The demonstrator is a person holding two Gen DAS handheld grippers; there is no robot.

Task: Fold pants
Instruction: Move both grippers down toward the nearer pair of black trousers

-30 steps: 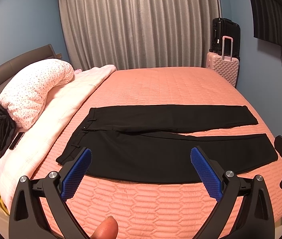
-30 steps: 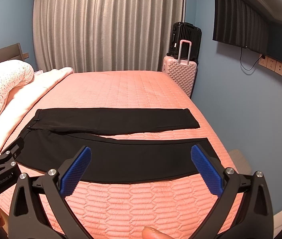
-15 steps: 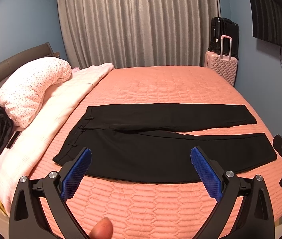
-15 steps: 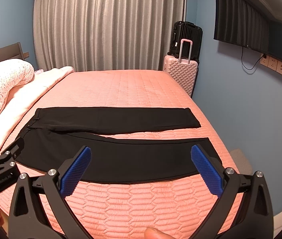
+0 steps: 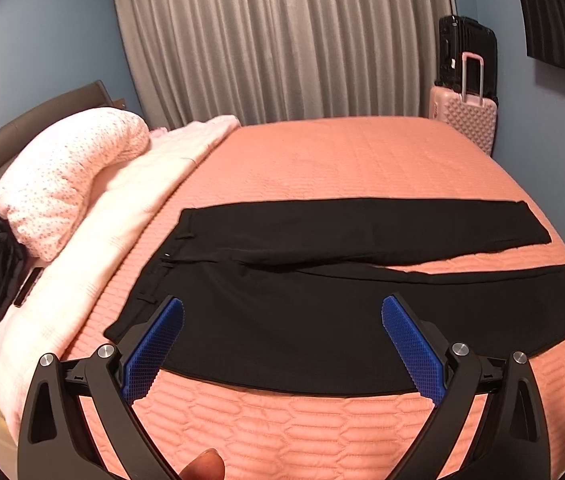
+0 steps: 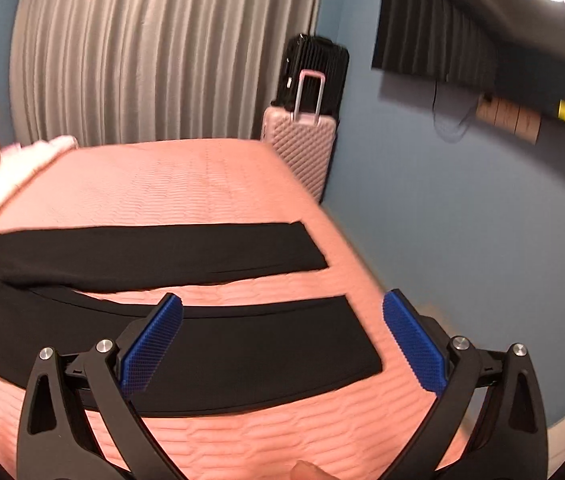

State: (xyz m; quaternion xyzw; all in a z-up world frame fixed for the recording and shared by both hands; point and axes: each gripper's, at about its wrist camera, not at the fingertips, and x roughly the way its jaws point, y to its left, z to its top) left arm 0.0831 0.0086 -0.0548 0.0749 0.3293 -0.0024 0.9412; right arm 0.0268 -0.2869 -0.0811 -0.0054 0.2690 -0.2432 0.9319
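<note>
- Left wrist view: the black pants [image 5: 322, 300] lie flat on the salmon bedspread [image 5: 342, 160], legs splayed, waistband toward the pillow [image 5: 70, 176]. The left gripper [image 5: 282, 344] hangs wide open over the waist end, probably lining up a grab.
- Right wrist view: blurry; the right gripper [image 6: 282, 344] gapes empty above the near leg's cuff, so looks like it'll take that end.

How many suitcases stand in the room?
2. The pink suitcase stands beside the bed's far corner; the black suitcase is directly behind it, against the wall. Others may be hidden.

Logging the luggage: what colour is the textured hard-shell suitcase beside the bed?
Pale pink, clearest in the left wrist view.
</note>
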